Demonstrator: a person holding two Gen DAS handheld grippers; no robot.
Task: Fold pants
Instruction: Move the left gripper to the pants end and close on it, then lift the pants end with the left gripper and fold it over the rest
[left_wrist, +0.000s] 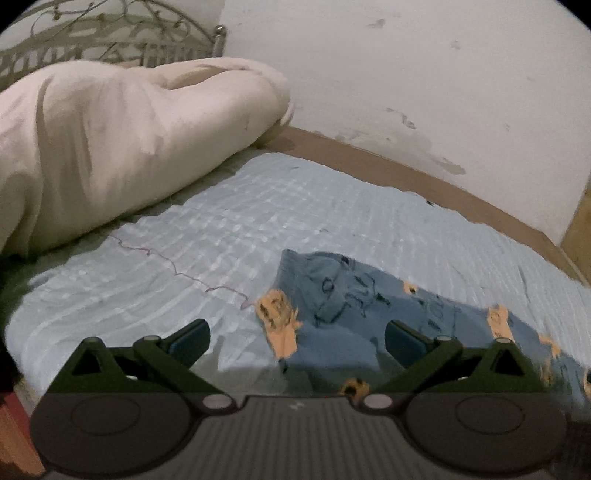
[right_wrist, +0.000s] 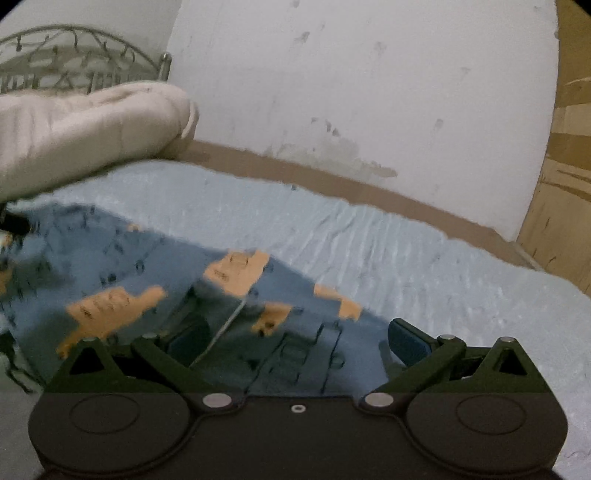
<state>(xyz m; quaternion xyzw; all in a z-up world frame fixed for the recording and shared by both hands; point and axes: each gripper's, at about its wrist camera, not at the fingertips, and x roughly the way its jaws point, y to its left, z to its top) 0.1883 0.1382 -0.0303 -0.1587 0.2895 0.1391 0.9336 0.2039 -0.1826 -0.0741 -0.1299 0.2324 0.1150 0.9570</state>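
Blue pants (left_wrist: 343, 306) with orange patches and dark scribbled print lie flat on a pale blue bedcover (left_wrist: 221, 236). In the left wrist view their near left corner sits between the wide-apart fingers of my left gripper (left_wrist: 297, 338), which is open and holds nothing. In the right wrist view the pants (right_wrist: 155, 266) spread from the left edge to the centre, and a thin white drawstring (right_wrist: 225, 325) lies on them. My right gripper (right_wrist: 297, 341) hovers over the fabric, open, with nothing pinched. A dark part of the other gripper (right_wrist: 14, 223) peeks in at the far left.
A bulky cream duvet (left_wrist: 110, 140) is heaped at the head of the bed, in front of a metal headboard (left_wrist: 110, 33). A stained white wall (left_wrist: 406, 74) and a brown bed edge (left_wrist: 369, 155) run along the far side. Wooden furniture (right_wrist: 565, 177) stands at the right.
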